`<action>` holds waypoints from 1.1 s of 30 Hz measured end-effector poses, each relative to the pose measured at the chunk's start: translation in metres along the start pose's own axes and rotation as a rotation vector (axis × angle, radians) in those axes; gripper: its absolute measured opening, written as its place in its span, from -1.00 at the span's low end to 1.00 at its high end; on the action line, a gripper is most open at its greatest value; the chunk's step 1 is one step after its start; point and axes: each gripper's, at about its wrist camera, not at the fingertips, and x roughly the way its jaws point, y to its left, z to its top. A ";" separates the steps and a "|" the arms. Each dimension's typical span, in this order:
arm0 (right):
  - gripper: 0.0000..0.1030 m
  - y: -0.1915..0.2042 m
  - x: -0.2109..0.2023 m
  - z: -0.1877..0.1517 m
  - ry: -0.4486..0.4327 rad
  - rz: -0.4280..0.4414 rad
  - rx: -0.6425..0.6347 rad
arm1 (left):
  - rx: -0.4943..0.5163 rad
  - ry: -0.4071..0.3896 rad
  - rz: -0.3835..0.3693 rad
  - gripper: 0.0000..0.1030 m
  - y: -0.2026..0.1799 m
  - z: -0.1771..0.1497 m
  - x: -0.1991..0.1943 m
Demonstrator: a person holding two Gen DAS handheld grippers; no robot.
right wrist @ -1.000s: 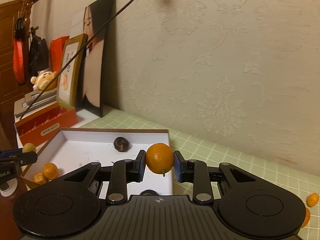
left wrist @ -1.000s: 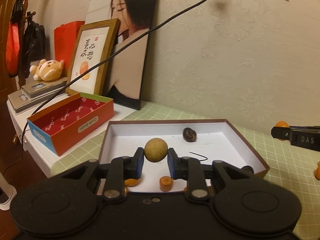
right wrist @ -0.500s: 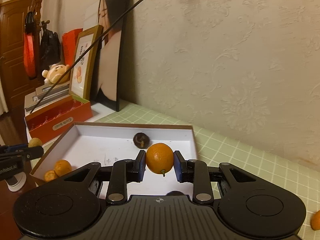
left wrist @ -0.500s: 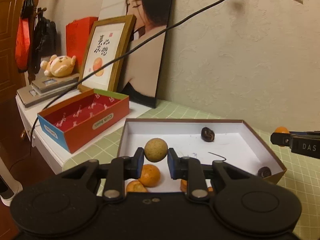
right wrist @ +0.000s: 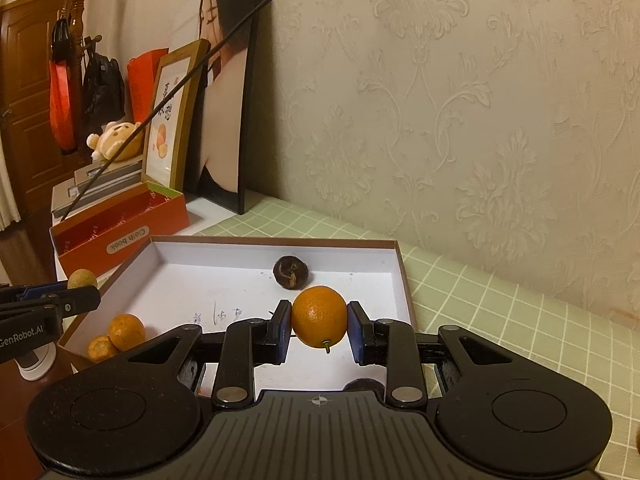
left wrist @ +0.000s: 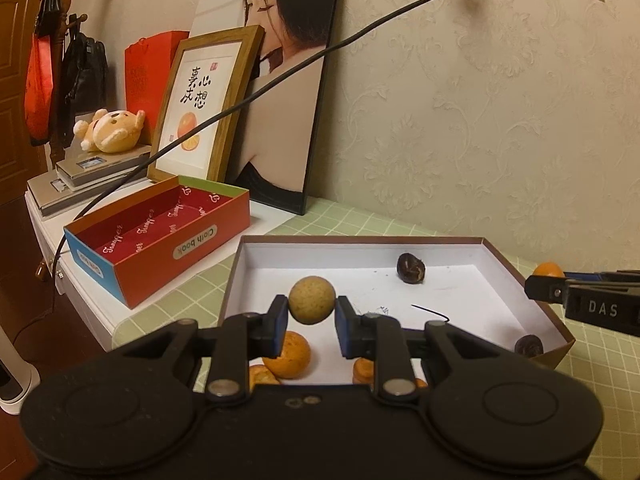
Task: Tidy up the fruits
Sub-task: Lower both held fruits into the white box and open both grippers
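Note:
My left gripper (left wrist: 311,312) is shut on a small tan round fruit (left wrist: 312,299), held above the near left part of a shallow white box (left wrist: 504,254). In that box lie small oranges (left wrist: 290,355) near the front and two dark brown fruits (left wrist: 410,267). My right gripper (right wrist: 319,330) is shut on a small orange (right wrist: 319,316) with a short stem, over the box's near right side (right wrist: 402,264). In the right wrist view the left gripper (right wrist: 44,304) shows at the left edge with the tan fruit (right wrist: 81,279). The right gripper's tip (left wrist: 580,300) shows in the left wrist view.
A red open carton (left wrist: 160,236) stands left of the white box on a white shelf. Behind it lean a framed picture (left wrist: 208,104) and a large portrait (left wrist: 288,80); a plush toy (left wrist: 110,130) lies further left. A black cable (left wrist: 280,80) crosses overhead. The green checked tablecloth (right wrist: 500,300) runs along the wall.
Both views have shifted so the white box sits further right and closer in each. More oranges show under the left gripper. Both grippers keep their fruits.

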 end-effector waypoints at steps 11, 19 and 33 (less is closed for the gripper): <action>-0.42 0.000 0.002 -0.001 0.000 0.003 0.003 | 0.003 0.002 -0.002 -0.70 0.001 -0.001 0.003; -0.42 0.003 0.001 -0.001 -0.004 0.015 -0.004 | 0.004 0.003 -0.005 -0.70 0.000 0.000 0.001; 1.00 0.003 0.006 -0.002 -0.111 -0.042 -0.014 | 0.033 -0.086 0.073 0.88 -0.002 0.003 -0.001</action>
